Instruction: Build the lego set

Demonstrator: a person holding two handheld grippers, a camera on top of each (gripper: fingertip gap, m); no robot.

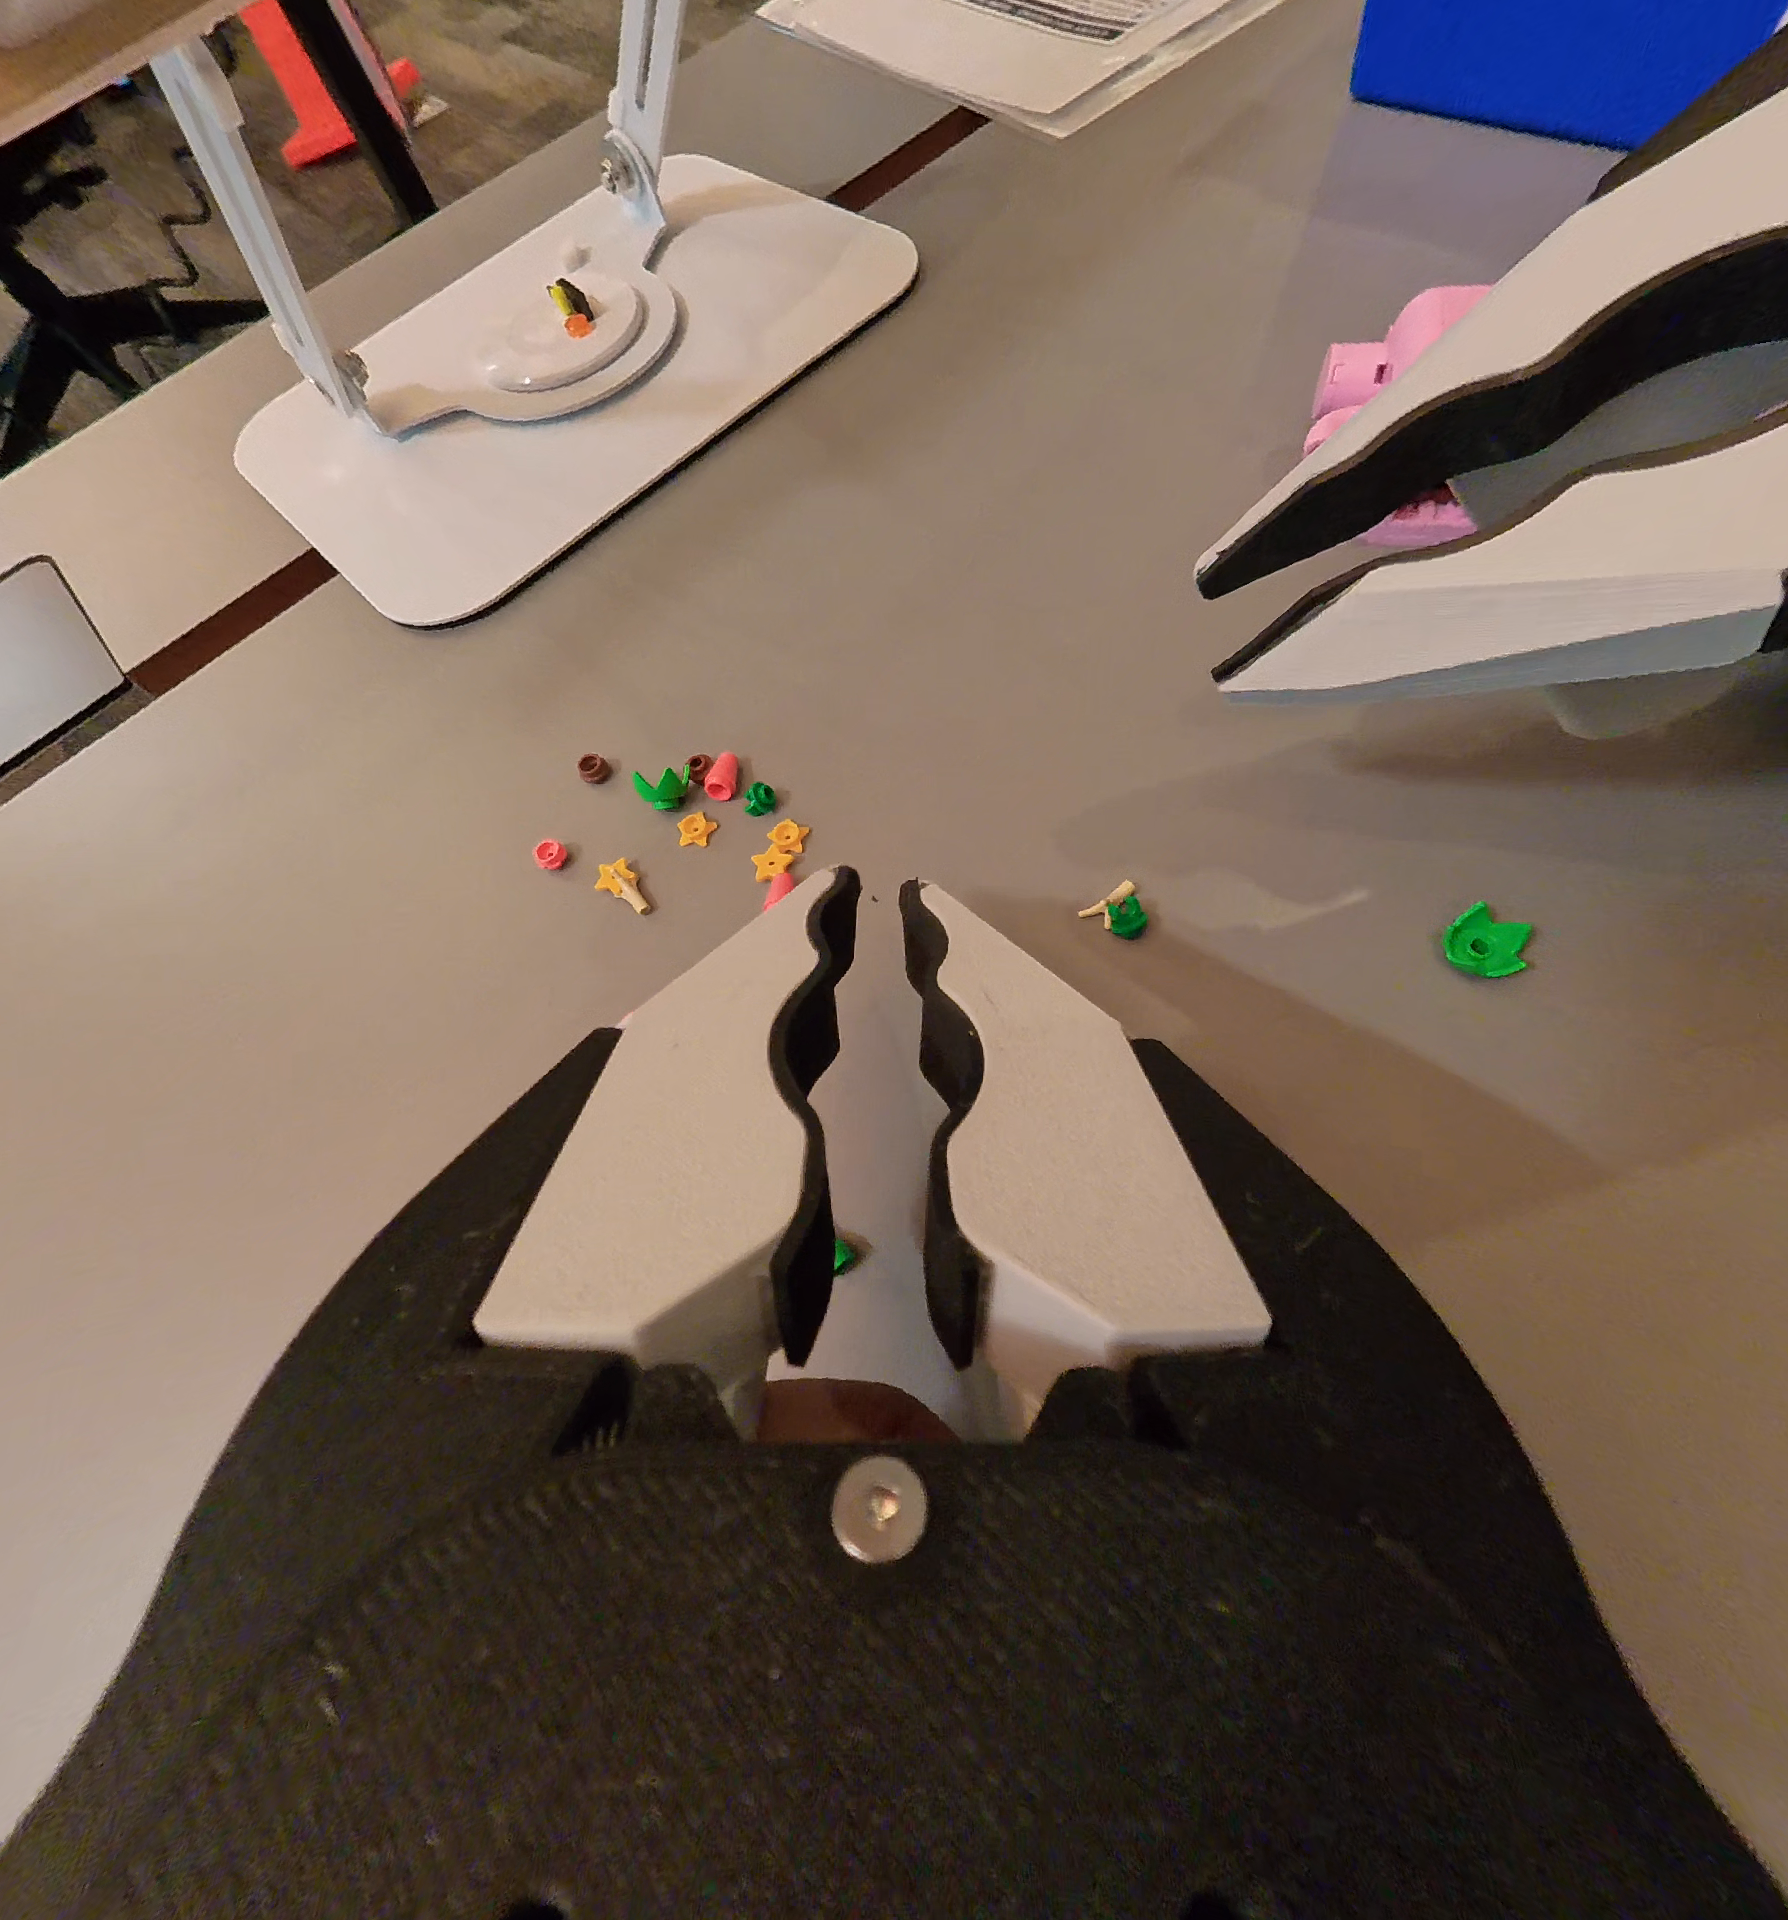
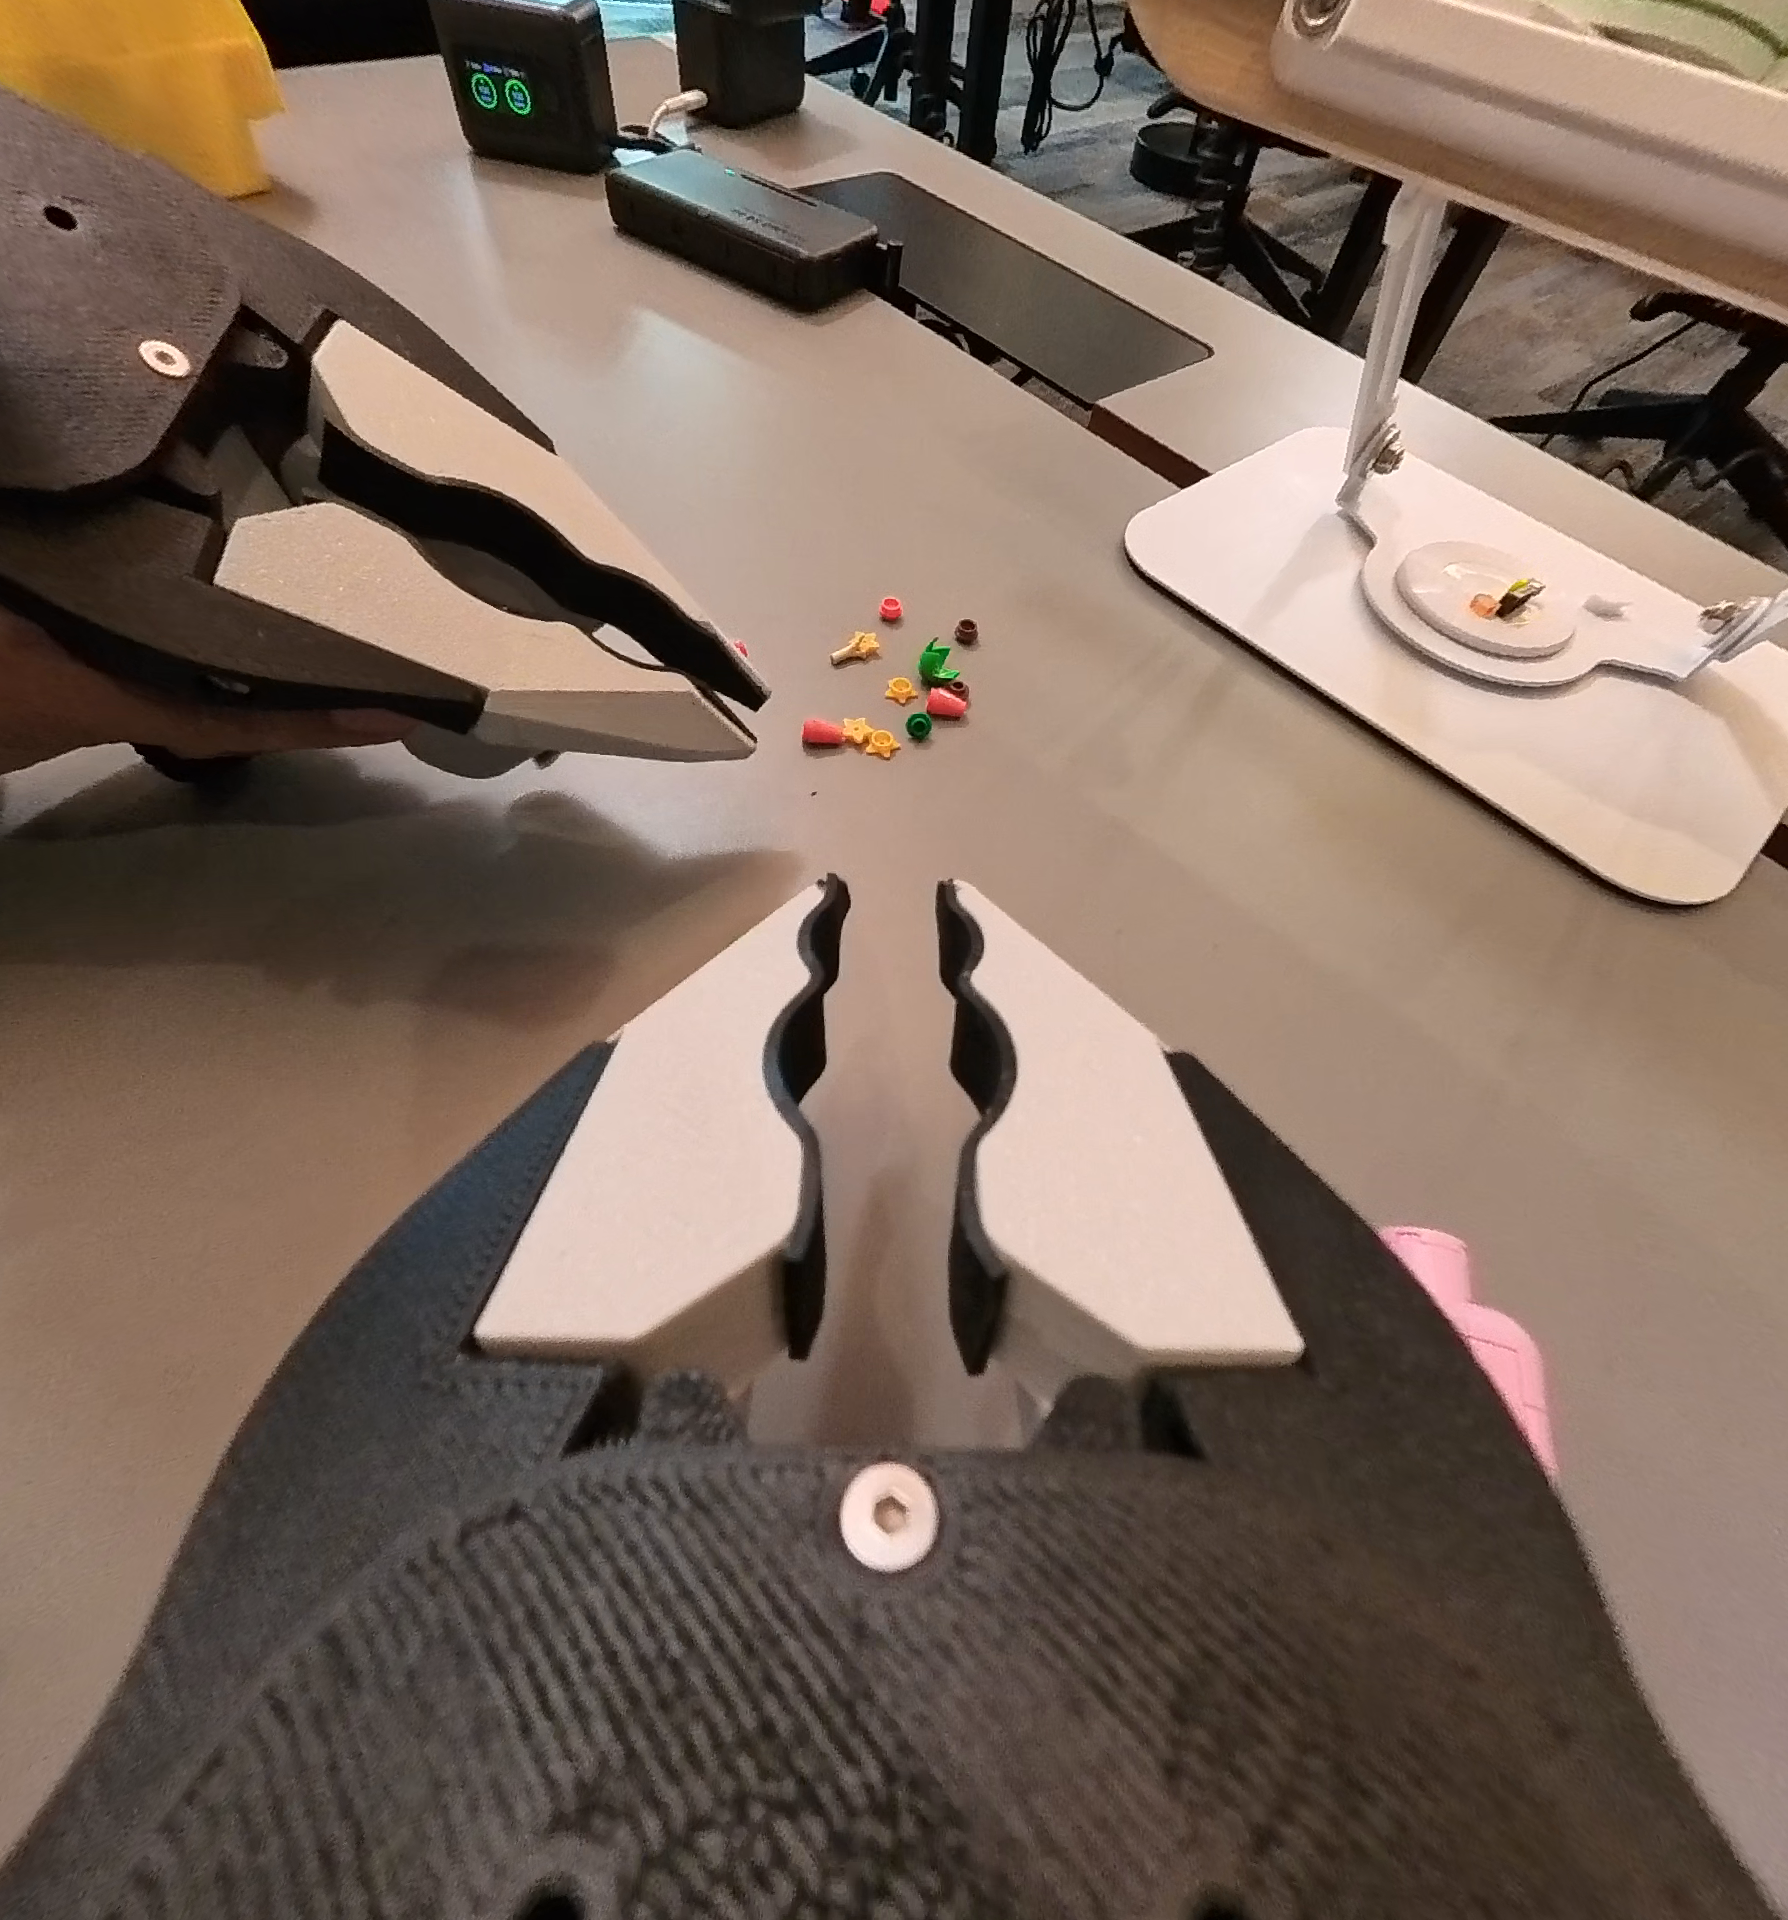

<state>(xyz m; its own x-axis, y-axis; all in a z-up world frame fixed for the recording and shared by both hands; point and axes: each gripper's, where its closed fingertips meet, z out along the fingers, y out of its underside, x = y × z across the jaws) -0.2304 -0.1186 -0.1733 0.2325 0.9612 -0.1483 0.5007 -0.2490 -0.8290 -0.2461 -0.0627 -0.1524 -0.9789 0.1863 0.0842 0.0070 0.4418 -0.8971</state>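
Several small lego pieces [image 1: 703, 821] lie loose on the grey table: yellow stars, pink cones, green leaves and brown studs. They also show in the right wrist view [image 2: 900, 686]. My left gripper [image 1: 877, 894] hovers just short of them, its jaws a narrow gap apart and empty. It hides part of a pink cone [image 1: 781, 888], and a green piece [image 1: 845, 1255] shows under it. A tan stem with a green piece [image 1: 1118, 912] and a green leaf [image 1: 1484, 940] lie to the right. My right gripper [image 2: 888, 888] is open and empty above bare table. A pink block [image 1: 1389, 364] lies beneath it.
A white stand base [image 1: 578, 416] with a small built piece [image 1: 570, 307] on its disc stands beyond the pieces; it also shows in the right wrist view [image 2: 1492, 675]. Black electronic boxes [image 2: 734, 223], papers [image 1: 1004, 52] and a blue box [image 1: 1555, 62] line the far edges. The tips of one gripper are about 7 centimetres away from the tips of the other. My left gripper is the nearer one to the pink cone [image 1: 781, 888]: about 4 centimetres, against 10 centimetres. My right wrist view [image 2: 834, 735] looks at it from another angle.
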